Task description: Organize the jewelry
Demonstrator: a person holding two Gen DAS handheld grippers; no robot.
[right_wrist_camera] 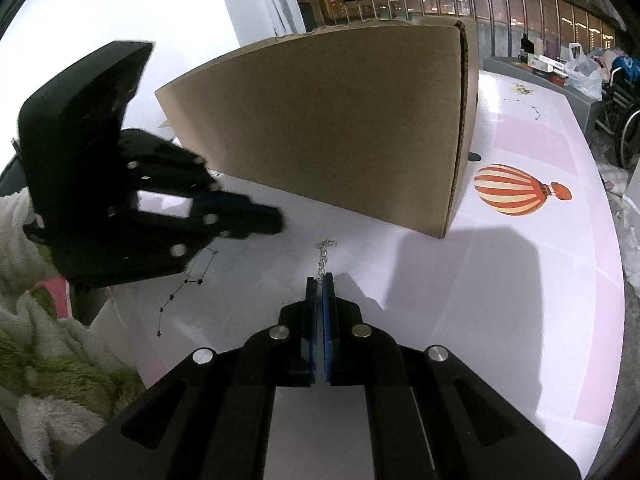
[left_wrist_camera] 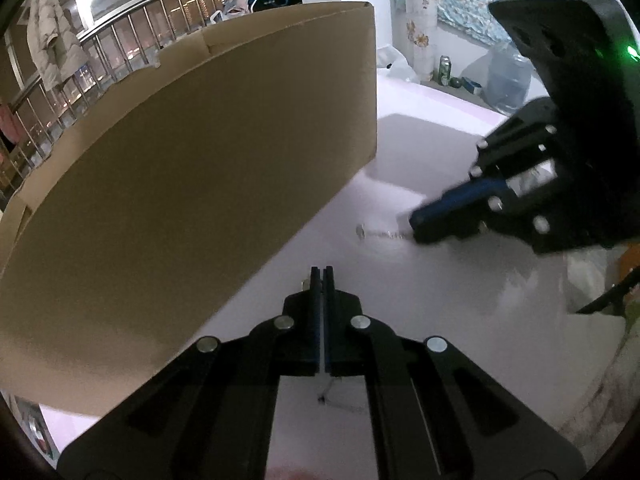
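Observation:
A short silver chain (right_wrist_camera: 323,259) with a clasp at its far end lies stretched on the pale pink table (right_wrist_camera: 460,320). My right gripper (right_wrist_camera: 320,280) is shut on its near end, with the fingertips low at the table top. In the left wrist view the chain (left_wrist_camera: 380,234) runs left out of the right gripper (left_wrist_camera: 416,232). My left gripper (left_wrist_camera: 322,270) is shut, and I see nothing between its fingers. It hovers close to the front wall of a big cardboard box (left_wrist_camera: 200,180). From the right wrist view the left gripper (right_wrist_camera: 278,220) is left of the chain and apart from it.
The cardboard box (right_wrist_camera: 340,140) stands just behind the chain and hides the table beyond. A hot-air balloon print (right_wrist_camera: 516,192) and a constellation print (right_wrist_camera: 188,280) mark the table. A fluffy sleeve (right_wrist_camera: 48,340) fills the lower left. Bags and clutter lie past the table's far right edge.

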